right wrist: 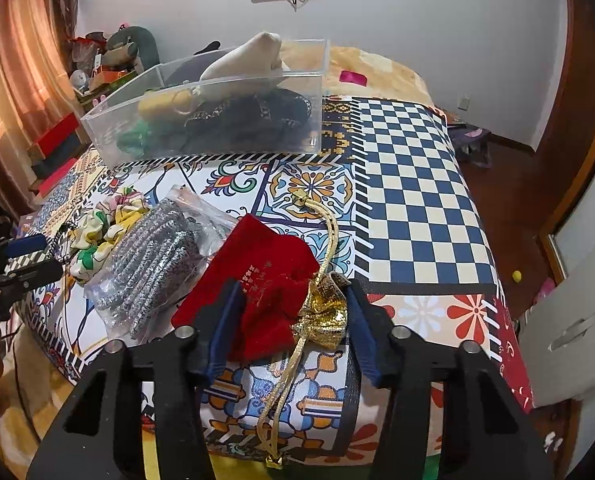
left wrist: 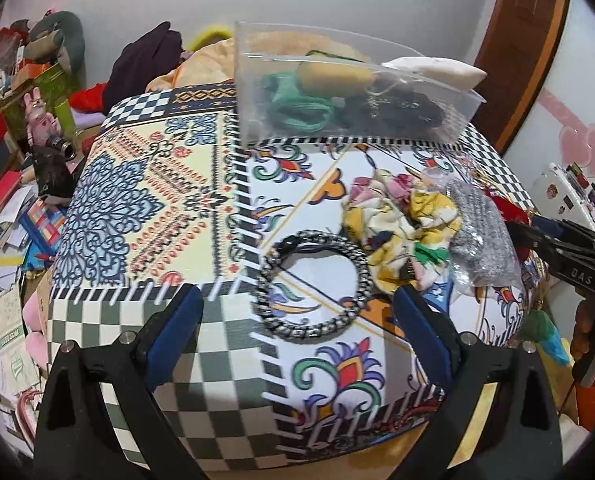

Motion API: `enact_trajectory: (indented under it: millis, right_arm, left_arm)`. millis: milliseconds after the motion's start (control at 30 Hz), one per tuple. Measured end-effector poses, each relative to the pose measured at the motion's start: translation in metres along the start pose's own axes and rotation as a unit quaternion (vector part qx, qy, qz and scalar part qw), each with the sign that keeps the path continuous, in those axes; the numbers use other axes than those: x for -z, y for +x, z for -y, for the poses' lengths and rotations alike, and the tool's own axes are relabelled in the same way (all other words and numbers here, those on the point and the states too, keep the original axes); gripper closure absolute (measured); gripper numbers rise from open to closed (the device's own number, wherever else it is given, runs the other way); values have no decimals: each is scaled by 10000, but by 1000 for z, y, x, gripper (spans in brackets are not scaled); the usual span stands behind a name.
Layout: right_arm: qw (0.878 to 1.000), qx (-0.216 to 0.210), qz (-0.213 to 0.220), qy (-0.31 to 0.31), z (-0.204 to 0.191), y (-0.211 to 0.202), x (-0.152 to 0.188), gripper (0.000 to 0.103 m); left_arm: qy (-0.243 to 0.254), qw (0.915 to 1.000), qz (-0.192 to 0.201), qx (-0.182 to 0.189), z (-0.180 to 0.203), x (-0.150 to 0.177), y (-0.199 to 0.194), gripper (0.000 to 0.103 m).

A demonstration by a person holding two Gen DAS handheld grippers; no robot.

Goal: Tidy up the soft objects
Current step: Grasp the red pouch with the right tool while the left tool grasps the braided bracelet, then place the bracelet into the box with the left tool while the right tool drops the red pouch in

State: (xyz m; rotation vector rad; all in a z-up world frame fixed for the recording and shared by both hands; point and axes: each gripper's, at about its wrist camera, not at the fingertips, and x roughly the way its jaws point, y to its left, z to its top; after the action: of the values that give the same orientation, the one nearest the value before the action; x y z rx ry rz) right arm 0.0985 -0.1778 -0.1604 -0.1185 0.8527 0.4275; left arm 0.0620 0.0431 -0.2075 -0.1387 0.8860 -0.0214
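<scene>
A clear plastic box [left wrist: 457, 120] [right wrist: 109, 136] stands at the far side of the patterned table, holding a white pouch [left wrist: 433, 70], a yellow item and dark and green soft pieces. A black-and-silver braided ring [left wrist: 357, 256] lies just ahead of my open left gripper [left wrist: 297, 312]. A floral scrunchie [left wrist: 401, 232] [right wrist: 105, 232] and a bag of silver-grey bands [left wrist: 477, 232] [right wrist: 149, 264] lie to its right. My open right gripper [right wrist: 293, 308] straddles a red velvet pouch [right wrist: 261, 280] with gold trim and cord, without closing on it.
The patterned tablecloth [left wrist: 145, 200] [right wrist: 409, 200] covers a small table with edges close on all sides. Cluttered boxes and toys [left wrist: 37, 120] sit at left. A bed [right wrist: 377, 68] lies behind; a door [left wrist: 525, 40] and a white cabinet [right wrist: 577, 320] stand at right.
</scene>
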Motion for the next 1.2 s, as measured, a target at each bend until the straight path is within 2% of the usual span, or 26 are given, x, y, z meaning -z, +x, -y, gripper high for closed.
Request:
enact_trajectory:
  millis: [133,200,233,300,400,467,600,867,1200]
  right_arm:
    - [9998,-200,22,51,-1,-1,-1,70]
    - [9997,-226,93,60,-2,-4,-2,75]
    - [9996,-244,135,67,-2,-6,-4,75]
    - [9993,-290,204,101,-2,-10,-7,76]
    - [9990,-282,321,105,-2,-17,-11,77]
    - [9988,-278,399,114,-2,-21,-13,77]
    - [9977,-265,604,151,0,-32,-21,77]
    - [9937,-297,1076,58,-7,-51,-44,77]
    - [9871,-368,1542,-199,-24,-61,-74,77]
  left_arm:
    - [207,9995,21,-247,7,2,2,14]
    - [204,9994,72,-285,5,2,1,27]
    - [191,9994,89,-288,3,1,0,30]
    - [176,9992,128,-328,-1,1,-2,49]
    - [128,9992,155,-351,-9,0,-4,64]
    - [74,9992,153,-363,-13,-1,-5,72]
    - [10,9992,233,-325,-18,-3,-9,80]
    - [7,9977,632,-257,-14,-22,-32,81]
    - [285,9907,1324,-114,5,-67,-63,80]
